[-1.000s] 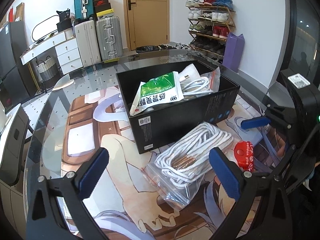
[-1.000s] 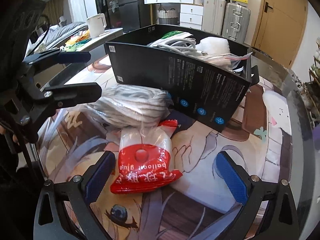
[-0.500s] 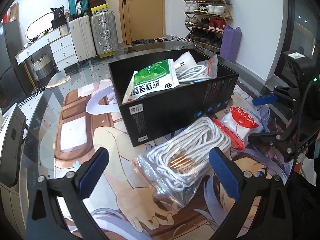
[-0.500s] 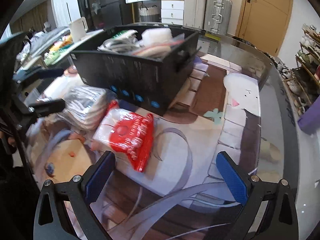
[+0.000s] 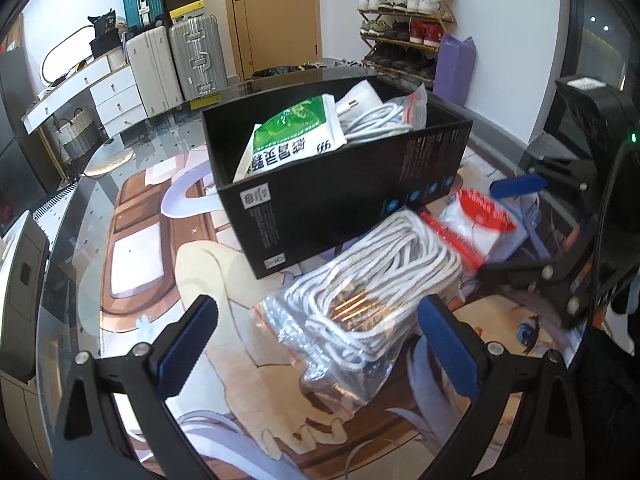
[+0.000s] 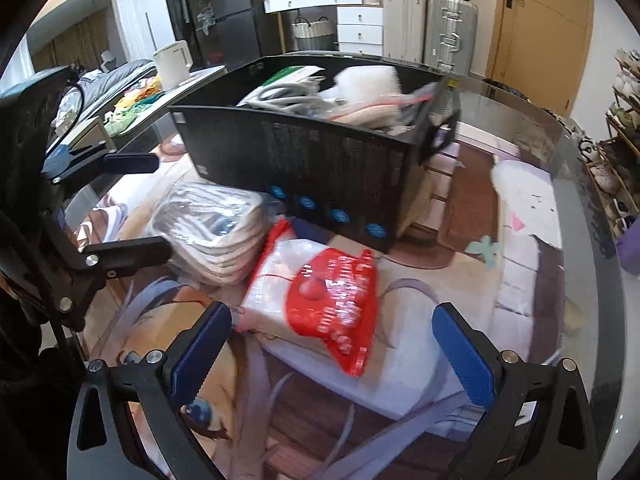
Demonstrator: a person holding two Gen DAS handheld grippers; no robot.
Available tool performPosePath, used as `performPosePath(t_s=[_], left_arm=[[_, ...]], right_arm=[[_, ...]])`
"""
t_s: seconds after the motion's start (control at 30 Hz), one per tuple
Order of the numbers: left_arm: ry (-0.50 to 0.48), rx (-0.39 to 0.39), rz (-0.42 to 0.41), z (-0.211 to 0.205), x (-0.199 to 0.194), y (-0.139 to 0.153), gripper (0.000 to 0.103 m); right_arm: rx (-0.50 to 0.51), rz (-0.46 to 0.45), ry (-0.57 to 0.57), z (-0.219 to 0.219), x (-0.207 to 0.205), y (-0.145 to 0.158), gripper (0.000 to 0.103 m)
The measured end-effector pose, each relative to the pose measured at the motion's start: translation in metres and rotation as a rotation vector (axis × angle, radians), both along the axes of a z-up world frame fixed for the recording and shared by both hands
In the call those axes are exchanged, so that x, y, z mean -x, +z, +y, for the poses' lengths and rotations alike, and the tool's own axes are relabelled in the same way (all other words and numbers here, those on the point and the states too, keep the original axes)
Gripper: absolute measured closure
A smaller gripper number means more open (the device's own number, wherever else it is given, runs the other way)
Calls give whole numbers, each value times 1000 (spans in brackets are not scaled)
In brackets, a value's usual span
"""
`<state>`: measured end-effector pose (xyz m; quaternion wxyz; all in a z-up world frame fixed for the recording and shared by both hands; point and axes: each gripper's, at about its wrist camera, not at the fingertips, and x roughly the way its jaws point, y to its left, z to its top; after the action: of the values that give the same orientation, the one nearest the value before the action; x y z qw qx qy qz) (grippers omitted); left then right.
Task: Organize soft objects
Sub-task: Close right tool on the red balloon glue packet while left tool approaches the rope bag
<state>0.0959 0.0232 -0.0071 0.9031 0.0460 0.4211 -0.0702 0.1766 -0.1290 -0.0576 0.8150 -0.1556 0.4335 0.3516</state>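
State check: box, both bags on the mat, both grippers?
black box: open top, holds a green packet and white cable
bag of white rope: lying on the mat, outside the box
red and white bag: on the mat, beside the rope bag
left gripper: open, empty
right gripper: open, empty

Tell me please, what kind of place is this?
Probably a home living area: a wooden shoe rack full of shoes, hard-shell silver suitcases by a wooden door, and a white electric kettle.

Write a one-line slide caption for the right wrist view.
Open right tool hovers over a red-and-white packet lying beside a bagged rope coil in front of the filled black box.
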Motion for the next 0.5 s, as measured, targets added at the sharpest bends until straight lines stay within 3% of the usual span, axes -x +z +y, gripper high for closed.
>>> performPosePath(t_s=[0.2, 0.5], left_arm=[[21, -27, 32, 12, -3, -4, 2], [5, 114, 19, 7, -6, 5, 2]], right_arm=[[3, 5, -37, -15, -9, -2, 1], [-27, 6, -33, -11, -9, -2, 1]])
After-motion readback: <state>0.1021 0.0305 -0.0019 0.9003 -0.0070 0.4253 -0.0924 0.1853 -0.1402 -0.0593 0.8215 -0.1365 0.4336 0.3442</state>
